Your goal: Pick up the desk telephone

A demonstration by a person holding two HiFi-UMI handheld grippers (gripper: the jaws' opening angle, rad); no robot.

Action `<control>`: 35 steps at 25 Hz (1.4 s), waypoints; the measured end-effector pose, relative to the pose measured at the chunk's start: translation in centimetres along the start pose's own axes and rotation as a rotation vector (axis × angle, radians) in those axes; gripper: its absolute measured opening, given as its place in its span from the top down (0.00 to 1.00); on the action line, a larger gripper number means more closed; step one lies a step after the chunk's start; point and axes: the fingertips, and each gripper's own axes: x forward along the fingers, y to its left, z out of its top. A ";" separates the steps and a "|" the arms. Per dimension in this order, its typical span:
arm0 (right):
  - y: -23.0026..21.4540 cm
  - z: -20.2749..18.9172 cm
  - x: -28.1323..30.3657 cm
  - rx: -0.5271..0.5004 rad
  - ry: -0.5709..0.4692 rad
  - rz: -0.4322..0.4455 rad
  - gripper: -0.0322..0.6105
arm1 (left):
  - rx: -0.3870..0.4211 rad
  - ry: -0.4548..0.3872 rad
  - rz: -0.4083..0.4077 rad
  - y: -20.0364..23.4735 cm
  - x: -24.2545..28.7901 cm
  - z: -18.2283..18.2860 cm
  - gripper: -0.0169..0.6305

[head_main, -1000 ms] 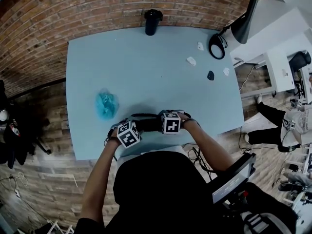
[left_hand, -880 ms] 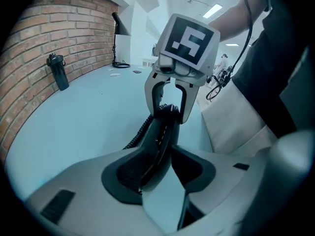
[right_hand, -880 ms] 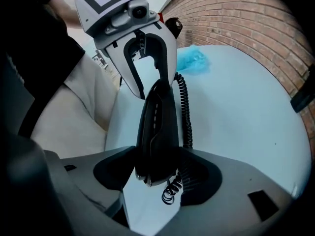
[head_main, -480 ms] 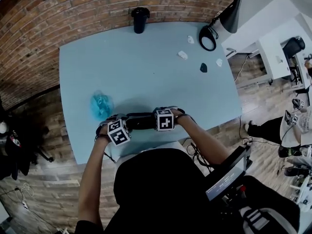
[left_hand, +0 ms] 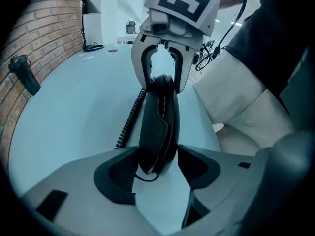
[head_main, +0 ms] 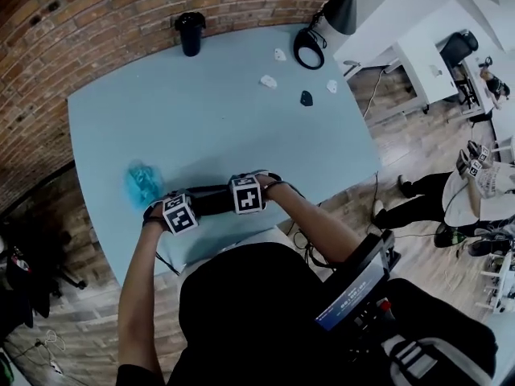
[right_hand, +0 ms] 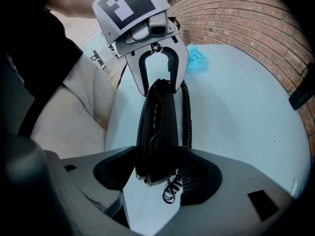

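Observation:
The desk telephone's black handset [head_main: 211, 200] lies lengthwise between my two grippers near the front edge of the light blue table [head_main: 241, 135]. My right gripper [right_hand: 156, 173] is shut on one end of the handset [right_hand: 156, 127], with both pads pressing its sides. My left gripper [left_hand: 156, 168] straddles the other end of the handset [left_hand: 158, 127]. Its jaws have just been opening and a slim gap shows beside the handset. The coiled cord [left_hand: 129, 119] trails along the table. In the head view the left gripper [head_main: 183, 203] and right gripper [head_main: 243, 191] stand side by side.
A crumpled blue thing [head_main: 141, 182] lies just left of the left gripper. At the far edge stand a black cup [head_main: 191, 33] and a desk lamp [head_main: 310, 51], with small white [head_main: 268, 81] and black [head_main: 306, 98] items nearby. A brick wall runs behind the table.
The head view has swung, so the table sits further left. The left gripper has dipped and rolled a little at its end of the handset. The right gripper keeps its hold.

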 end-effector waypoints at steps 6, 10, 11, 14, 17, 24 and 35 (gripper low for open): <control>0.9 -0.1 0.4 -0.057 0.036 -0.011 0.53 | -0.079 -0.044 -0.085 -1.9 1.0 -0.6 0.56; 1.3 -0.5 0.2 -0.106 0.051 -0.032 0.53 | -0.090 -0.057 -0.114 -2.9 1.5 -0.3 0.57; 1.3 -0.5 0.2 -0.104 0.046 -0.038 0.53 | -0.095 -0.061 -0.107 -2.9 1.5 -0.3 0.57; 1.2 -0.6 0.2 -0.089 0.038 -0.042 0.53 | -0.101 -0.080 -0.090 -2.7 1.7 -0.2 0.57; 1.2 -0.6 0.4 -0.074 0.048 -0.047 0.52 | -0.115 -0.085 -0.086 -2.7 1.8 -0.3 0.57; 1.5 -0.8 1.1 -0.051 0.072 -0.017 0.50 | -0.080 -0.073 -0.002 -2.9 2.0 -0.4 0.57; 3.5 -0.6 2.4 0.060 -0.035 0.043 0.50 | 0.032 -0.058 0.045 -3.2 2.1 -0.7 0.58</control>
